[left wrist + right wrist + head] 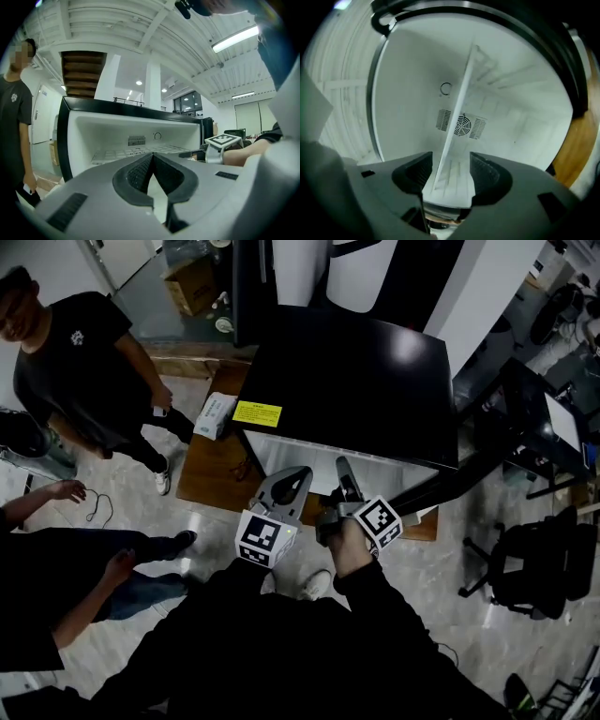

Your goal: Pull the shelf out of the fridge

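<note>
The shelf (pixel 458 108) sits inside the fridge (pixel 403 117), its front edge between the spread jaws of the right gripper (pixel 450 171), the left gripper (pixel 152 159) pressed together on nothing; I'd pinch that edge squarely, then draw straight and level.

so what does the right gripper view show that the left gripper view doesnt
Only the right gripper view: the shelf standing edge-on between the open jaws of the right hand-held gripper, and a round fan grille behind it. Only the left gripper view: the left hand-held gripper with shut, empty jaws, a standing person in black, and ceiling lights. Both: the fridge with its white interior, its shelf and a dial on the back wall.
</note>
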A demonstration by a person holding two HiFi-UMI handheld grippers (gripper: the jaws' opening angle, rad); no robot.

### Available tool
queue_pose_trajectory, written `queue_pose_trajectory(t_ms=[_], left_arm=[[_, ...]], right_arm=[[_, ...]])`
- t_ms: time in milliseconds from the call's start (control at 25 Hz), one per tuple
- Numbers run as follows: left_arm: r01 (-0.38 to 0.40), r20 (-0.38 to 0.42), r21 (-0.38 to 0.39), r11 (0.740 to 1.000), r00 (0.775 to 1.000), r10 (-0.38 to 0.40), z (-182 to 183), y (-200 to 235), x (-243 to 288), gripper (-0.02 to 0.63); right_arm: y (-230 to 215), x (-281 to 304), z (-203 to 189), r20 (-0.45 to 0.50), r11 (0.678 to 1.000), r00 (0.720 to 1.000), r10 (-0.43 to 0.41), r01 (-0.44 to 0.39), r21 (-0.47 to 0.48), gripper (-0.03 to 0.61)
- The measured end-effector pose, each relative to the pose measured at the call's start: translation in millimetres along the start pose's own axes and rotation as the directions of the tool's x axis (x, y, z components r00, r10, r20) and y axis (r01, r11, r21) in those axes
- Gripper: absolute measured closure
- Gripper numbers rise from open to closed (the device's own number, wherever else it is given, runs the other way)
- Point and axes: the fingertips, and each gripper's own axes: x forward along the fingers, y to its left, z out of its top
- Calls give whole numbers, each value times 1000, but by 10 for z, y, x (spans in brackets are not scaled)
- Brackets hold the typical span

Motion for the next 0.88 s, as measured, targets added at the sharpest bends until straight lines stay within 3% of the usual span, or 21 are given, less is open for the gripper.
queue_pose_trajectory(t_ms=[80, 160, 360, 560, 680, 880], left_arm=[[-1, 1, 4, 1000, 1000, 1, -3, 79, -1, 607], [-1, 1, 6, 1000, 1000, 1, -15, 149, -25, 607], [4, 0, -1, 1000, 1000, -4, -80, 251, -66, 607], [9, 4, 6, 1000, 1000, -9, -33, 261, -111, 607], [6, 5, 3, 1000, 1000, -6, -56, 286, -152, 607], [-6, 10, -2, 1000, 1000, 6, -13, 324, -274, 607]], right_arm=[[-76, 110, 63, 86, 991, 996, 11, -23, 130, 336], [-109, 215, 144, 170, 979, 985, 31, -63, 191, 328], [-190, 511, 252, 271, 971, 962, 24, -87, 221, 336], [-128, 701, 318, 333, 976, 943, -16, -58, 210, 434], [-45, 710, 347, 377, 975, 926, -15, -70, 210, 543], [-28, 673, 324, 382, 977, 923, -42, -43, 211, 548]])
